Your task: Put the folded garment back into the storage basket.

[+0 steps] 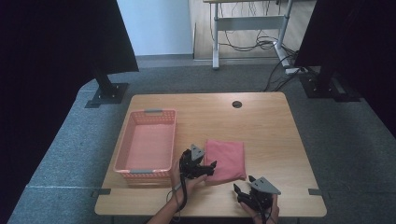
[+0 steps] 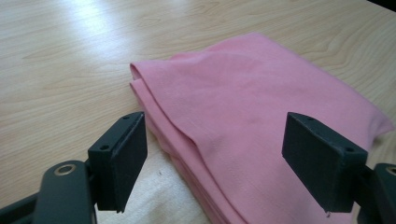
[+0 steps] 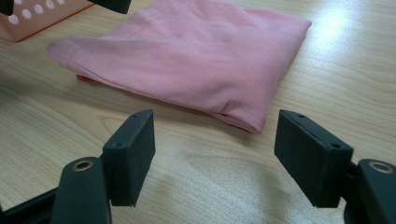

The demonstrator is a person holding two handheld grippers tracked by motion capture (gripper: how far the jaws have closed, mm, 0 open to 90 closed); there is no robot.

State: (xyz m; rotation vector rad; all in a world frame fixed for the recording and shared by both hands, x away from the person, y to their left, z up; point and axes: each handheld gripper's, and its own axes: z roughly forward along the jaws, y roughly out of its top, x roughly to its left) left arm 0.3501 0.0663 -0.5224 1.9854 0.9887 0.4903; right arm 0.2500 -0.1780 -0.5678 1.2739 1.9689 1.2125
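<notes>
Hovering over the folded pink cloth, the left gripper has its jaws spread wide w/ nothing pinched, straddling the cloth's edge. Right gripper sits near the table's front edge, also wide open & empty. Cloth lies flat just beside the pink basket.

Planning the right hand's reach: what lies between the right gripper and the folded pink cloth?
Only bare wooden table separates the right gripper from the folded pink cloth, seen in the right gripper view.
</notes>
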